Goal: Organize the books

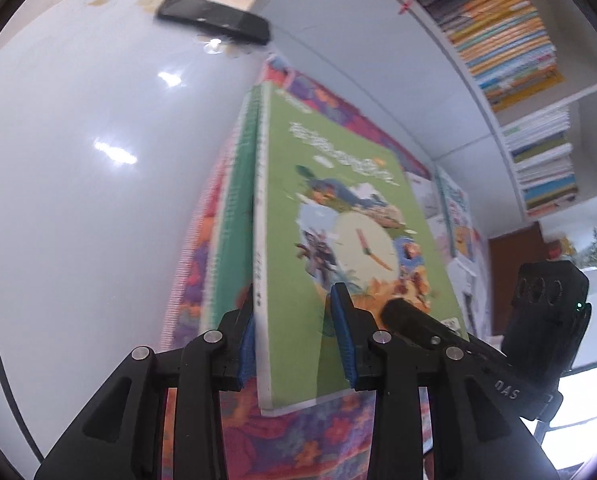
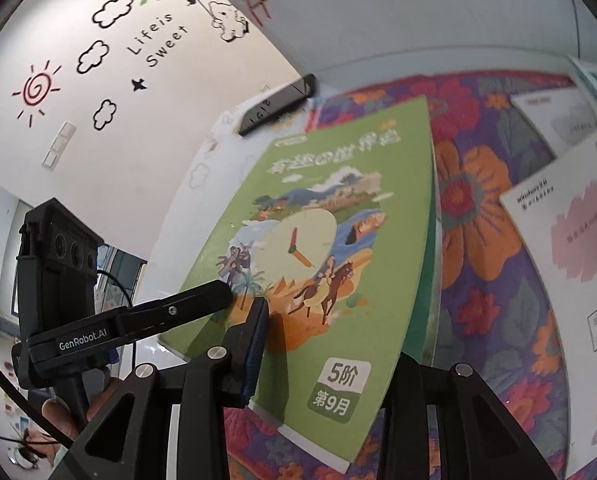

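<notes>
Both your left gripper and right gripper pinch the green books above the floral mat (edges look uneven); lower them level and release together.

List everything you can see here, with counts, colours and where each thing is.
green books: several stacked, green, tilted above the cloth
floral cloth: one, purple and orange, under the books
white booklets: a few, white, on the cloth
phone: one, black, on the table
table: one, white, beside the cloth
bookshelf: one, white, full, behind the table
left gripper: black, blue pads, clamped on the books
right gripper: black, blue pads, clamped on the books
hand: one, partly seen, below the left gripper
</notes>
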The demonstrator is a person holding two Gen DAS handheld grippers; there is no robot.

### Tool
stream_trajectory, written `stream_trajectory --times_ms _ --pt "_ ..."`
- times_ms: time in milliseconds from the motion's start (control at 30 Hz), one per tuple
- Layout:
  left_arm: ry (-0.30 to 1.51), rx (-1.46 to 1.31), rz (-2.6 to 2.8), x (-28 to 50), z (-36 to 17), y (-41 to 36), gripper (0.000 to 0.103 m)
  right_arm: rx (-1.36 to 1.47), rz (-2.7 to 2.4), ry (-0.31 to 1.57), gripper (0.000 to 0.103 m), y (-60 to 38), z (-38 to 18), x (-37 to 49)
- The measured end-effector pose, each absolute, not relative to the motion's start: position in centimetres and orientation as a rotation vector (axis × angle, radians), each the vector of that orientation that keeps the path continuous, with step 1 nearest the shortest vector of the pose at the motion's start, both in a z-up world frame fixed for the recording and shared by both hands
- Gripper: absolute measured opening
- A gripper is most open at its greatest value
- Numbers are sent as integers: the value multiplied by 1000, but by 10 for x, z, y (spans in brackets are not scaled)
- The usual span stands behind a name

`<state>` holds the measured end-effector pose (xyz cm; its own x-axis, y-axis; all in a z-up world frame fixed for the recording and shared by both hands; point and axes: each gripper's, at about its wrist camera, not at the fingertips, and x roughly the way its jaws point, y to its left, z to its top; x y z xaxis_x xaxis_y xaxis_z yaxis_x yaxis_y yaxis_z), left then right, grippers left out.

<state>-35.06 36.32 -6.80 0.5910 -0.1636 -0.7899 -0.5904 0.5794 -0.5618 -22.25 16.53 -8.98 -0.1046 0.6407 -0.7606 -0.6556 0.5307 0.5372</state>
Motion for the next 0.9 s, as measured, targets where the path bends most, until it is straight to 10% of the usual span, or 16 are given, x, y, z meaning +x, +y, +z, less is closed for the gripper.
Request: stream_trajectory --times_ms 467,900 --pt "920 -888 402 -371 -52 350 28 -217 1035 1359 50 177 -96 -240" --pt "1042 -743 85 -295 -39 206 28 29 778 1448 51 -29 -91 -222"
